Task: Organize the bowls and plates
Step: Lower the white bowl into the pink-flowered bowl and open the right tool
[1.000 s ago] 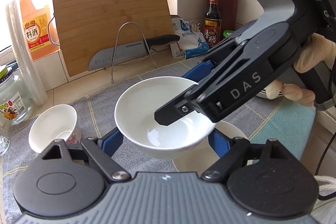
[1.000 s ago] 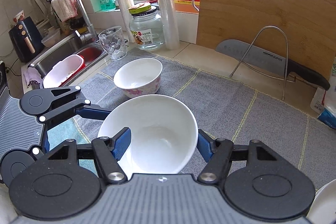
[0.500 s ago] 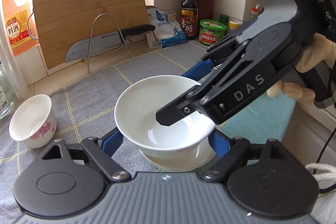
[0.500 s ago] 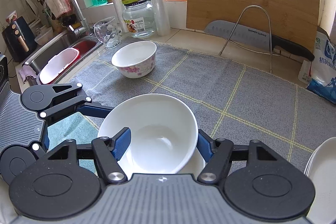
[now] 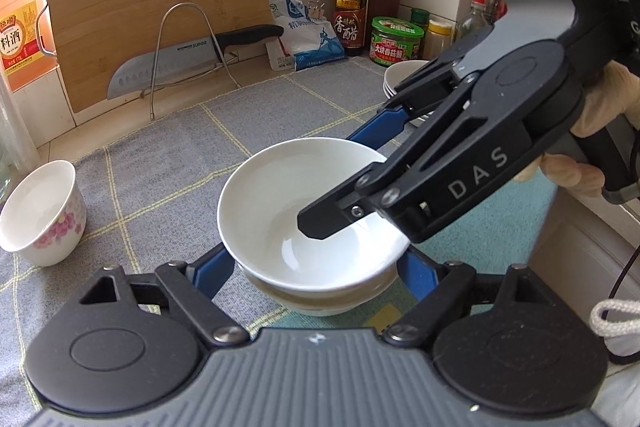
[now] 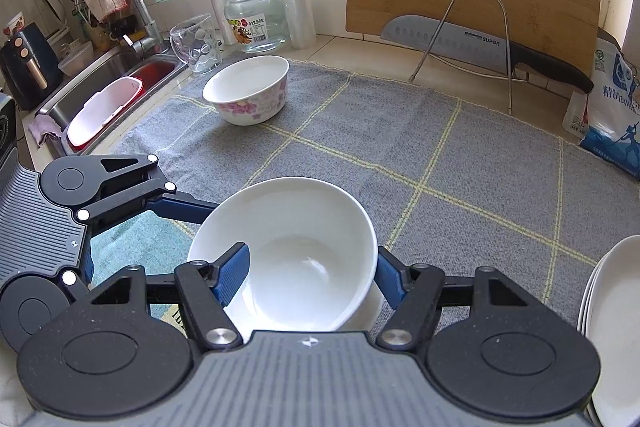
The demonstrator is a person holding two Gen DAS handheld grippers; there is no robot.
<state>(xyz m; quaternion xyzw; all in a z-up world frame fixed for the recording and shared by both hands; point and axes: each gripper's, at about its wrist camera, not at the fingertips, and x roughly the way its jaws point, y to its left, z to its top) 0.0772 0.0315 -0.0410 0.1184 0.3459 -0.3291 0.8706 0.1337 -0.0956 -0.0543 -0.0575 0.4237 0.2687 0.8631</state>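
Left gripper [image 5: 316,267]: its blue fingers straddle the white bowl [image 5: 304,215] from either side; whether the pads actually press the wall cannot be told.
Right gripper [image 6: 308,269]: clenched on the white bowl's rim, one finger [image 6: 232,277] inside the bowl, the other outside.
White bowl: sits nested in the lower bowl [image 5: 320,301], on the teal patch at the near edge of the grey mat [image 6: 400,147].
Step in hand: judged to be stacking, with the bowl seemingly seated and release not yet made.
Next move: likely calls for spreading both sets of fingers and lifting clear without tipping the stack.
Floral bowl [image 6: 248,91]: alone at the far left of the mat, probably next.
Plate stack [image 6: 612,323]: at the right edge, apart from the bowls.
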